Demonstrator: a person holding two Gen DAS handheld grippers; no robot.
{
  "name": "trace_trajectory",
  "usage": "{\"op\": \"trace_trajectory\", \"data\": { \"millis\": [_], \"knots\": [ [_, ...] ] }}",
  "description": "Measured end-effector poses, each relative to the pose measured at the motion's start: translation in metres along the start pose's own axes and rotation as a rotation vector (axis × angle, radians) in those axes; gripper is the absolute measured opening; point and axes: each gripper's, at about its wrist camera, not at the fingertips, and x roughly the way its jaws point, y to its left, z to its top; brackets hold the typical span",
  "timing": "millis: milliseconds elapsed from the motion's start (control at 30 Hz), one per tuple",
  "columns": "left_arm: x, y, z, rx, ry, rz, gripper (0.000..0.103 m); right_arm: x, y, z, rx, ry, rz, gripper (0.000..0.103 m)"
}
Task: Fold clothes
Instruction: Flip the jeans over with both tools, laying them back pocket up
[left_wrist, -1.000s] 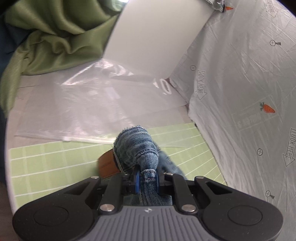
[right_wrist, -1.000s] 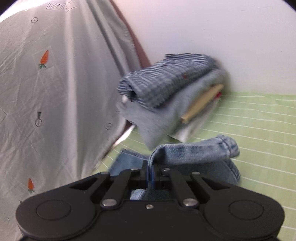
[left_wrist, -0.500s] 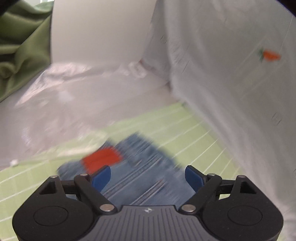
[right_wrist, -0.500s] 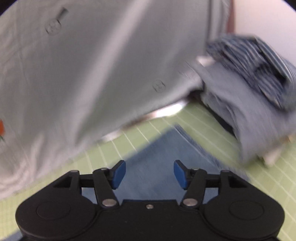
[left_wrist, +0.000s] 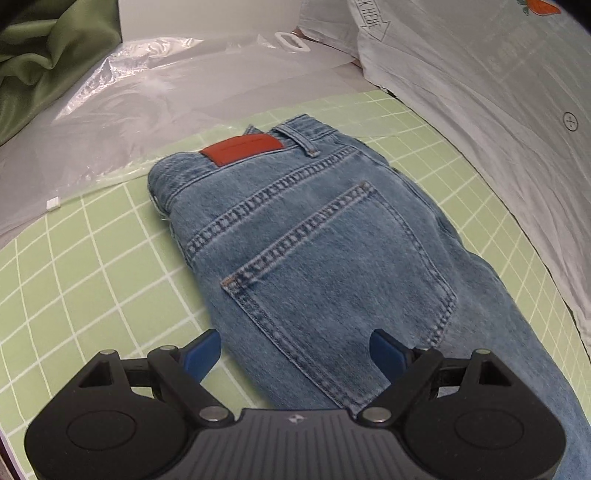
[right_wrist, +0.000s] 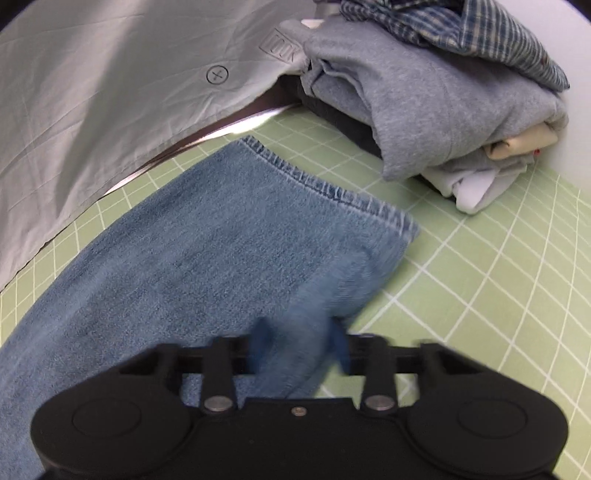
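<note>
Blue jeans (left_wrist: 317, 236) lie flat on the green grid mat (left_wrist: 92, 266), back pocket and red waistband patch (left_wrist: 242, 147) facing up. My left gripper (left_wrist: 295, 350) hovers open just above the seat, its blue pads (left_wrist: 201, 354) wide apart below the pocket, and holds nothing. In the right wrist view the leg (right_wrist: 207, 251) runs to its hem (right_wrist: 332, 188). Near the hem's side edge my right gripper (right_wrist: 299, 343) is closing. A raised fold of denim sits between its blurred blue pads (right_wrist: 260, 339).
A stack of folded clothes (right_wrist: 436, 96), grey and blue striped, sits on the mat just past the hem. Grey printed fabric (left_wrist: 480, 92) hangs along the far side of the jeans. Clear plastic sheeting (left_wrist: 147, 92) and green cloth (left_wrist: 48, 55) lie beyond the waistband.
Both grippers let go of the bunched denim and opened while sinking toward the mat. The jeans now lie spread flat. The right gripper's pads have come back together around a fold of the leg.
</note>
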Motion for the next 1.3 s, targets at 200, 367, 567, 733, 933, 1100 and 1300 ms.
{"op": "trace_trajectory", "data": {
  "millis": [200,367,567,733,933,1100,1300],
  "knots": [
    [-0.028,-0.011,-0.027,0.058,-0.012,-0.085,0.088,-0.012,-0.021,-0.004,0.058,0.001,0.037,0.008],
    [-0.045,-0.015,-0.055,0.080,0.022,-0.124,0.088,-0.011,-0.031,-0.010,0.101,0.007,0.010,0.008],
    [-0.048,-0.015,-0.092,0.147,0.091,-0.145,0.088,-0.030,-0.074,-0.022,0.099,0.016,0.055,0.021],
    [-0.046,-0.026,-0.110,0.172,0.128,-0.182,0.088,-0.040,-0.108,-0.021,0.193,0.009,0.045,0.040],
    [-0.032,-0.049,-0.117,0.129,0.166,-0.238,0.086,-0.036,-0.124,-0.009,0.225,-0.019,0.082,0.044],
    [-0.017,-0.068,-0.119,0.065,0.186,-0.253,0.060,-0.020,-0.122,0.007,0.261,-0.025,0.108,0.046],
    [-0.023,-0.067,-0.115,0.028,0.165,-0.268,0.006,-0.014,-0.117,0.028,0.226,-0.039,0.085,0.003]
  ]
}}
